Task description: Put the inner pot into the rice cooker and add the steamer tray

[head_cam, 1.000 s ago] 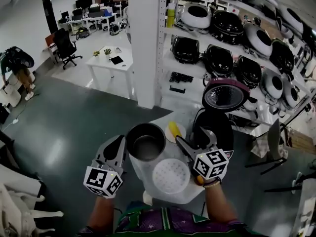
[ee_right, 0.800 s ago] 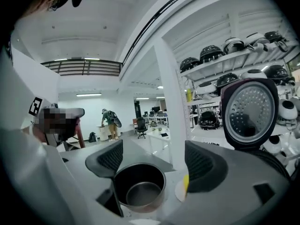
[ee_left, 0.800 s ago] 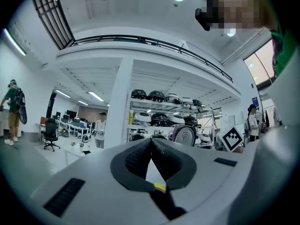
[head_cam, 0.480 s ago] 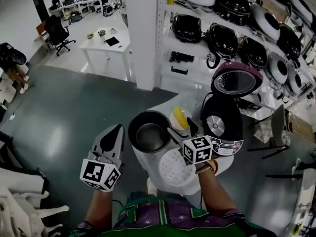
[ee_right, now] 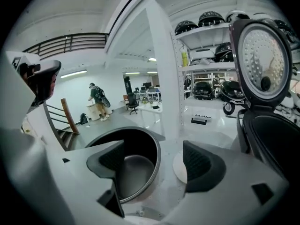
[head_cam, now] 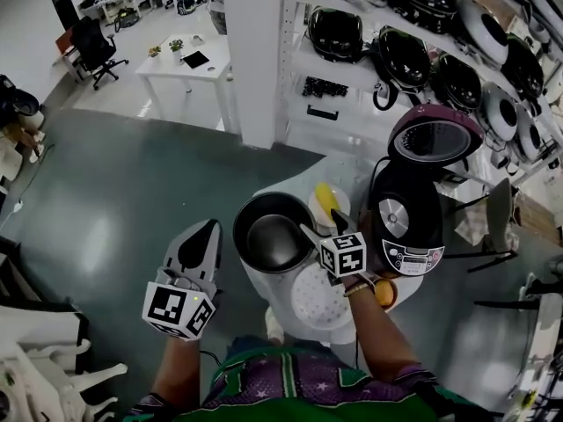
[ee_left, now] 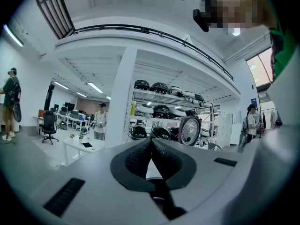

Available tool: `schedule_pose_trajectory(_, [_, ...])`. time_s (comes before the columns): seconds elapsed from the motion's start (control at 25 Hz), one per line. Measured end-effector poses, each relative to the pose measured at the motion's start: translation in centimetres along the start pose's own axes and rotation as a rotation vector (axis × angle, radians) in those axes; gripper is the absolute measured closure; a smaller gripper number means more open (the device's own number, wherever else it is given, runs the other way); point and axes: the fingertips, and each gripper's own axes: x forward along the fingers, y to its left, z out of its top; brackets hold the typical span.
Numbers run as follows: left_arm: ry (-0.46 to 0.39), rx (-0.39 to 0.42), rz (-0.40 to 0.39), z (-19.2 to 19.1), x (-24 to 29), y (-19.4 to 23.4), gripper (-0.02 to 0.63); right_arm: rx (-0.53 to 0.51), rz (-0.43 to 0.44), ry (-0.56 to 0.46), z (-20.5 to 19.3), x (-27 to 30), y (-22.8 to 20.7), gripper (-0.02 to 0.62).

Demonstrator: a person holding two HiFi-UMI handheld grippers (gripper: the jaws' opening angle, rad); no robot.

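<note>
- My right gripper has its jaws apart and they have just been closing a little. The near rim of the inner pot runs between them, one pad over the pot's hollow and the other outside its wall. I judge that neither pad presses on it yet.
- My left gripper has its jaws together with nothing between them. It hangs off the table's edge at about 8 o'clock from the pot, well apart from it.
- Progress: nothing is placed yet. The pot stands empty on the small white table, and the rice cooker at its 3 o'clock is open and empty, with its lid tipped up.
- The steamer tray lies flat on the table at the pot's 5 o'clock, untouched. What's left is gripping, lifting and seating the pot, then the tray.
- Room: the table is crowded. A plate with a yellow thing sits at 1 o'clock from the pot, just beside the cooker.
- The path toward 3 o'clock is short, but the pot must clear the cooker's front rim and stay under the raised lid.
- The table edge is close at 9 o'clock from the pot, with open floor beyond it.
</note>
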Motion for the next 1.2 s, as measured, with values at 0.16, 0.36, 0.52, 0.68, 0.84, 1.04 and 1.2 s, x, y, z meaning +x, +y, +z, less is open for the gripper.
schedule_pose_trajectory(0.16, [0.021,-0.015,-0.012,-1.0,0.7,0.8,0.586,0.016,-0.009,0.036,-1.4,2.0,-0.6,0.216])
schedule_pose_trajectory(0.36, [0.051,-0.02,0.003,-2.0,0.6,1.9,0.586,0.004,-0.011,0.091,-3.1,4.5,-0.7,0.221])
schedule_pose_trajectory(0.52, [0.061,-0.021,0.018,-2.6,0.3,2.6,0.586,0.006,-0.012,0.132,-4.6,6.1,-1.0,0.227])
schedule_pose_trajectory(0.68, [0.071,-0.025,0.033,-3.0,0.0,3.3,0.586,0.015,-0.016,0.156,-5.5,6.9,-1.2,0.235])
schedule_pose_trajectory(0.84, [0.067,-0.032,0.043,-2.9,0.0,3.7,0.586,0.038,-0.021,0.16,-5.5,7.5,-1.7,0.249])
schedule_pose_trajectory(1.04, [0.075,-0.031,0.057,-3.2,-0.4,4.0,0.586,0.025,-0.042,0.178,-5.4,7.7,-2.1,0.31])
schedule_pose_trajectory(1.2, [0.07,-0.031,0.07,-3.3,-0.8,4.3,0.586,0.005,-0.028,0.194,-5.6,7.8,-1.8,0.399])
